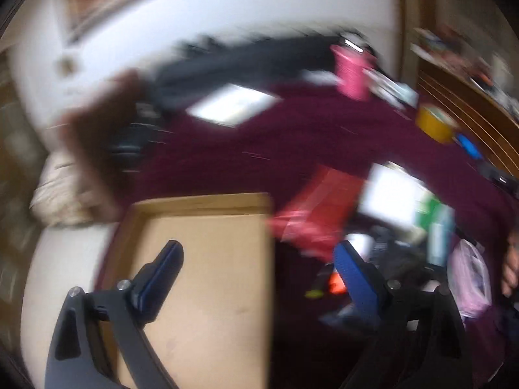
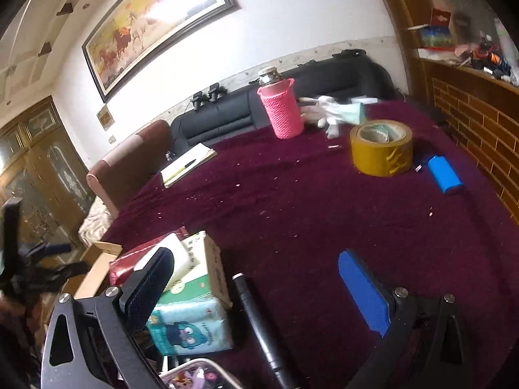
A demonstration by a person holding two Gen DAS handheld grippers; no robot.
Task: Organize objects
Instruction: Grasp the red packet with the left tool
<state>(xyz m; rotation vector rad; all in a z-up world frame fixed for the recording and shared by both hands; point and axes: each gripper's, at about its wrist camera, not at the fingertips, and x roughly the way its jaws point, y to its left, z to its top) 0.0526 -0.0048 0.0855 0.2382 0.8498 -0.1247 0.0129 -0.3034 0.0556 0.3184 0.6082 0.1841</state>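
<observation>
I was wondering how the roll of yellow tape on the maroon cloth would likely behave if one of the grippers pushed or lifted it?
The yellow tape roll lies flat on its side, so a push would probably slide it rather than roll it, dragging somewhat on the fuzzy maroon cloth. It looks thick and stiff, likely keeping its shape in a grip. Something pale sits in its hollow core and might drop out when lifted.

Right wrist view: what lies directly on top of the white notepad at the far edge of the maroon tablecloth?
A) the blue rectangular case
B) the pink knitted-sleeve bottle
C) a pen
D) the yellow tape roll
C: a slim dark and yellow pen lies along the white notepad, while the tape roll, blue case and pink bottle all stand apart on the maroon tablecloth.
</observation>
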